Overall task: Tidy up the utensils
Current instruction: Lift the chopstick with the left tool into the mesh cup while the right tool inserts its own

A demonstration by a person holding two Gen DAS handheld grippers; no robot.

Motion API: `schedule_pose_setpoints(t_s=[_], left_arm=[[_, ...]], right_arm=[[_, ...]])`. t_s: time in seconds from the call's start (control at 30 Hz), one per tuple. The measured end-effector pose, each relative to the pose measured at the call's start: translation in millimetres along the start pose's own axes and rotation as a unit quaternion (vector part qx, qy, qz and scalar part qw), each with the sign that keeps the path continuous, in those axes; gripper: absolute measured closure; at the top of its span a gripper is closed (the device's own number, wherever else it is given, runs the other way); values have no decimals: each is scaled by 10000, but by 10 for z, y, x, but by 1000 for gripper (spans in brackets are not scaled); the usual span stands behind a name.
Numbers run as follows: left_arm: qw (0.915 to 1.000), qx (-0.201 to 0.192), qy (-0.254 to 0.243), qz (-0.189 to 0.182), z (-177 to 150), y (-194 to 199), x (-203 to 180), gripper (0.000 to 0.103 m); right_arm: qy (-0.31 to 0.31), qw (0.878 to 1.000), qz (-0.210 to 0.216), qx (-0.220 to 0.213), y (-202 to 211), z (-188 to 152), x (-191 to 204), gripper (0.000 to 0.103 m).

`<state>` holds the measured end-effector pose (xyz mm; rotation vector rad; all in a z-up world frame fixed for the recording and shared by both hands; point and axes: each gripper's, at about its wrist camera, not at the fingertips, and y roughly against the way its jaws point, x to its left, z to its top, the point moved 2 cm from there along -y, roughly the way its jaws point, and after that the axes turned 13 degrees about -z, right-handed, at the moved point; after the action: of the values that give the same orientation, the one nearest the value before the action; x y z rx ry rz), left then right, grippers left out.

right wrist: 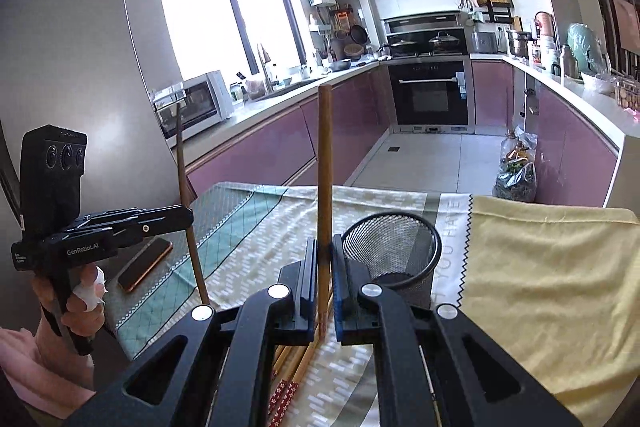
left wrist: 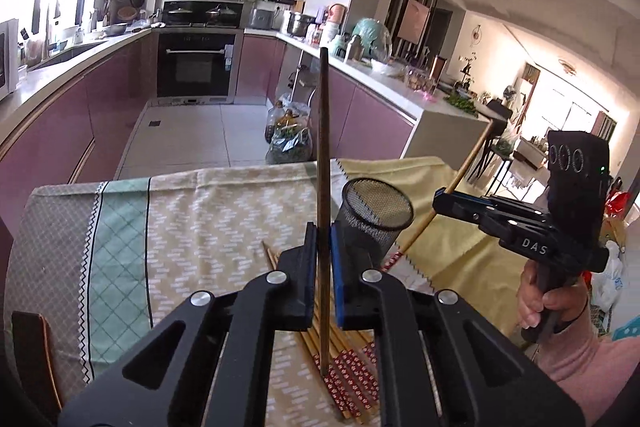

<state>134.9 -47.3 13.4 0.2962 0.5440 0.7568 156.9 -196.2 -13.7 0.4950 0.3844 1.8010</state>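
My left gripper (left wrist: 322, 267) is shut on a dark brown chopstick (left wrist: 323, 163) held upright above the table. My right gripper (right wrist: 321, 275) is shut on a lighter wooden chopstick (right wrist: 325, 163), also upright. Each gripper shows in the other's view: the right one (left wrist: 444, 197) with its slanted chopstick (left wrist: 464, 171), the left one (right wrist: 188, 217) with its chopstick (right wrist: 182, 167). A black mesh cup (left wrist: 374, 217) stands on the cloth just right of both grippers, empty as far as I can see in the right wrist view (right wrist: 394, 251). Several chopsticks with red patterned ends (left wrist: 348, 371) lie on the cloth beneath the grippers.
A patterned tablecloth (left wrist: 192, 219) covers the table, with a yellow cloth (right wrist: 540, 287) on the right. A phone (right wrist: 145, 264) lies near the left edge. Kitchen counters, an oven and bags on the floor are beyond the table.
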Motion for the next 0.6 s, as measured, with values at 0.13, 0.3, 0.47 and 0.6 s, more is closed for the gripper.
schedule_pose_setpoints(t_s=[0.13, 0.3, 0.47, 0.6], left_arm=[[9993, -338, -72, -138, 282, 72, -137, 96], [9971, -692, -93, -306, 669, 7, -289, 96], [9953, -889, -198, -314, 952, -212, -461, 96], [9958, -860, -192, -239, 1032, -564, -495, 96]], right_arm=[[3, 9996, 25, -280, 111, 245, -93, 97], [39, 9980, -44, -628, 229, 548, -225, 97], [29, 9962, -242, -834, 247, 738, -360, 97], [-10, 9969, -333, -719, 108, 764, -460, 97]])
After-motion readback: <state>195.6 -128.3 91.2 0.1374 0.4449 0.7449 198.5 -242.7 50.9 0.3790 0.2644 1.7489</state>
